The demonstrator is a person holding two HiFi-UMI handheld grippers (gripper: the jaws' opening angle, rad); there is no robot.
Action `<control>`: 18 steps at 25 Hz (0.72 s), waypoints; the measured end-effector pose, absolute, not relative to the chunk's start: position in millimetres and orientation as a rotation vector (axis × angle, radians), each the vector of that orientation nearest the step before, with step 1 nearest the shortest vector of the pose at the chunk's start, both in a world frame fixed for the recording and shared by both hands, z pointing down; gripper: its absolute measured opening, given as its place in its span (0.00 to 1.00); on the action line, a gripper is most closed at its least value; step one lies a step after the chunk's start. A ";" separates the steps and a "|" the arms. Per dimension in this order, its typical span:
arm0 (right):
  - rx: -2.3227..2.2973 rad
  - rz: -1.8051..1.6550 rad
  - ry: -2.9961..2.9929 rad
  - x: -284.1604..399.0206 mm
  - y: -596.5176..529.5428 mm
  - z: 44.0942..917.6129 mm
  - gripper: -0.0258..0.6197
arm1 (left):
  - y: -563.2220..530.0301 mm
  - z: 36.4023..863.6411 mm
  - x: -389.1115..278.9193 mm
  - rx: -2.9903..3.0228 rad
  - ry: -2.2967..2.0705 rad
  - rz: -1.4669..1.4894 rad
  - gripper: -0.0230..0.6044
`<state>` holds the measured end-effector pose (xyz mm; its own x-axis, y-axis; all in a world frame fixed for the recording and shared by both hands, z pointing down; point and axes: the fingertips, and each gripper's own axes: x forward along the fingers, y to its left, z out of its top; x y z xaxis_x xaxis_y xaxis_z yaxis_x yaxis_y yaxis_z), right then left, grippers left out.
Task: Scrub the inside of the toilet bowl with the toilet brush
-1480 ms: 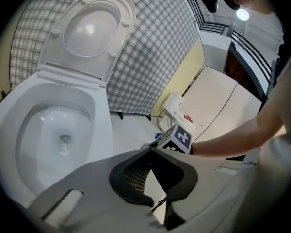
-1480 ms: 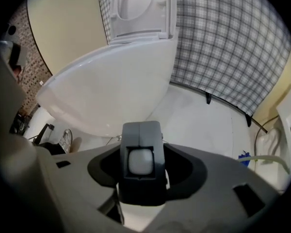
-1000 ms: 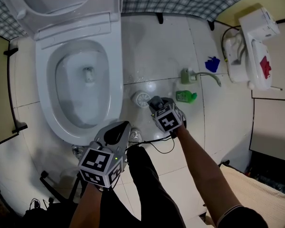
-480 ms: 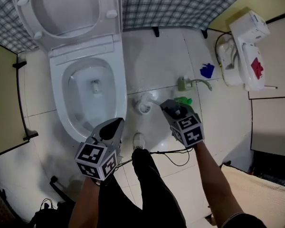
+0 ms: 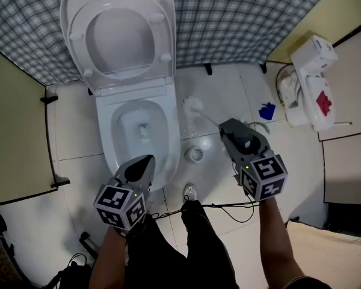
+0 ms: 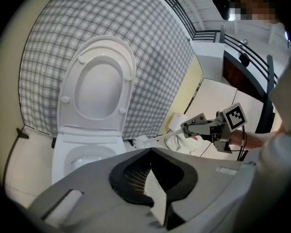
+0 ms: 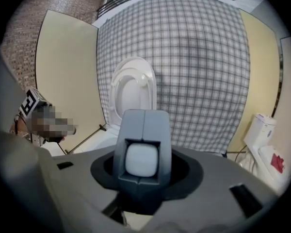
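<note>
The white toilet (image 5: 108, 138) stands with lid and seat raised; its bowl holds a little water. My right gripper (image 5: 227, 127) is shut on the handle of the white toilet brush (image 5: 193, 105), whose bristle head hangs in the air just right of the bowl. In the left gripper view the toilet brush (image 6: 144, 141) sticks out left from the right gripper (image 6: 188, 127). In the right gripper view the handle end (image 7: 142, 160) shows white between the jaws, with the toilet lid (image 7: 133, 89) beyond. My left gripper (image 5: 142, 165) hovers over the bowl's front rim, shut and holding nothing.
The round brush holder (image 5: 196, 154) sits on the tiled floor right of the bowl. A white unit (image 5: 310, 80), a blue object (image 5: 267, 111) and a hose (image 5: 259, 125) lie at the right. A black cable (image 5: 228, 205) and a person's leg with a shoe (image 5: 191, 192) are below.
My right gripper has risen and lifted the brush out of its holder, which now stands bare. My left gripper has risen too. The head view has tilted up, so the raised lid shows.
</note>
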<state>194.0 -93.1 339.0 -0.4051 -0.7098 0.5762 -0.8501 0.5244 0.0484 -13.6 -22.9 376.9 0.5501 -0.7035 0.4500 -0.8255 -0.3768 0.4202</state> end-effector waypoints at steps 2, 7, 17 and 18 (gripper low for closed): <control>1.261 0.351 -2.270 175.1 -91.2 320.7 0.33 | -24.9 363.0 -29.0 2.174 -1.252 0.255 0.05; 1.192 0.412 -2.334 127.0 -80.7 314.8 0.33 | -24.7 345.7 -60.6 2.143 -1.312 0.243 0.05; 1.087 0.549 -2.295 53.5 -61.3 395.3 0.33 | -7.6 400.5 -97.9 2.020 -1.334 0.289 0.05; 1.091 0.547 -2.280 52.1 -63.5 404.9 0.33 | -8.9 408.0 -99.0 2.013 -1.334 0.296 0.05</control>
